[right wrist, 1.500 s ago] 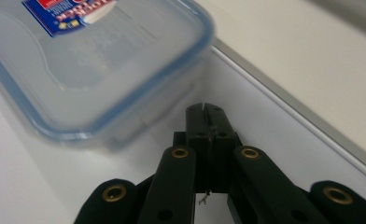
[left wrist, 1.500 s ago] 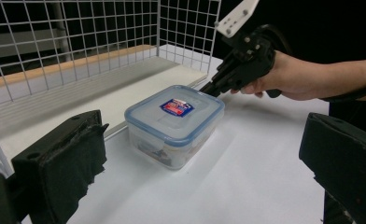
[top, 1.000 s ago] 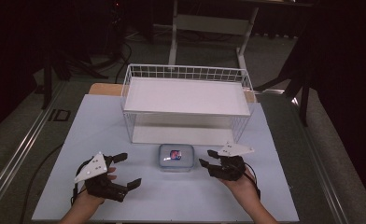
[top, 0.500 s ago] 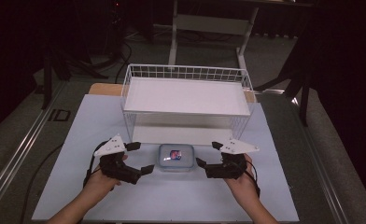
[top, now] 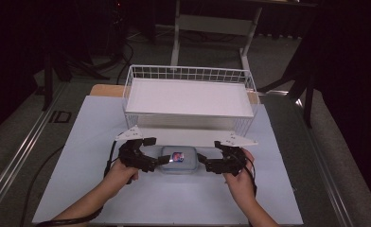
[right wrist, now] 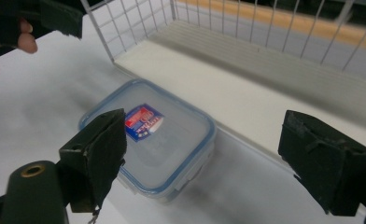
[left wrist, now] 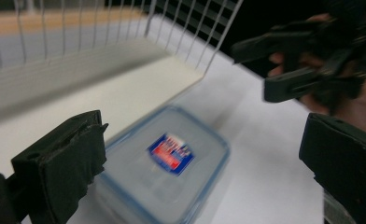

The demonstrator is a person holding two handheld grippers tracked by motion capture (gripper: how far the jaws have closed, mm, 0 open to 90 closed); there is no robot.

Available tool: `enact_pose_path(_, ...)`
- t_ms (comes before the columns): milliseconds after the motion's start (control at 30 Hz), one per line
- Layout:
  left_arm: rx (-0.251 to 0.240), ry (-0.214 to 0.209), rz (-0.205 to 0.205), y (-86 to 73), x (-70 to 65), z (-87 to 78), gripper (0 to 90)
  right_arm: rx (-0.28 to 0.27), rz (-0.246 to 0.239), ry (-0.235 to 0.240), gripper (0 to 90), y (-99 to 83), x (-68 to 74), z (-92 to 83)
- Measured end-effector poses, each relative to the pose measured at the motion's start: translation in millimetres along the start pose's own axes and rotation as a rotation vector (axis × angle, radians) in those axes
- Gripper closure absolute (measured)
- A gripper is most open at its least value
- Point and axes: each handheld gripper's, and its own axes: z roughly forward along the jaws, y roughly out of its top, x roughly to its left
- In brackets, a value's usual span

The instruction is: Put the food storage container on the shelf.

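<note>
A small clear plastic box (top: 178, 159) with a blue-rimmed lid and a red and blue label lies flat on the white mat, just in front of the wire basket (top: 189, 74). My left gripper (top: 157, 151) is at the box's left end, open, with one jaw close to that edge. In the left gripper view the box (left wrist: 172, 172) lies low between the wide jaws. My right gripper (top: 207, 153) is at the box's right end; its jaws have just been opening and stand wide. In the right gripper view the box (right wrist: 158, 140) sits ahead of the jaws, not pressed by either.
The white wire basket has a flat white floor (top: 188, 97) and stands at the mat's far side. The white mat (top: 89, 142) covers the table; bare grey table (top: 306, 142) shows around it. Cables trail from both grippers towards the near edge.
My left gripper has moved right across the mat, from the near left up to the box's left end. The right gripper stayed by the box and its jaws spread wider.
</note>
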Motion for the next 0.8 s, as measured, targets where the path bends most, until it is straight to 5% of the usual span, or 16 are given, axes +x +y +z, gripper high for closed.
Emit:
enact_pose_path(233,0.113,0.055,-0.208,-10.0,20.5,23.9,1.4,0.072,0.198,0.052,12.0,-5.9,-12.2,21.3)
enact_pose_path(333,0.106,0.031,-0.306,-17.6,28.0,26.4,1.5,0.112,0.275,0.104,12.0,-9.3,-15.2,32.3)
enact_pose_path(500,0.133,0.057,-0.467,-28.6,38.6,32.8,3.6,0.179,0.475,0.188,14.5,-16.0,-24.6,49.6)
enact_pose_path(667,0.14,0.045,-0.519,-36.1,47.4,37.2,14.7,0.232,0.579,0.231,20.9,-21.8,-30.8,64.7)
enact_pose_path(800,0.153,0.03,-0.55,-39.2,49.5,40.5,15.3,0.266,0.64,0.257,25.4,-25.2,-33.9,73.6)
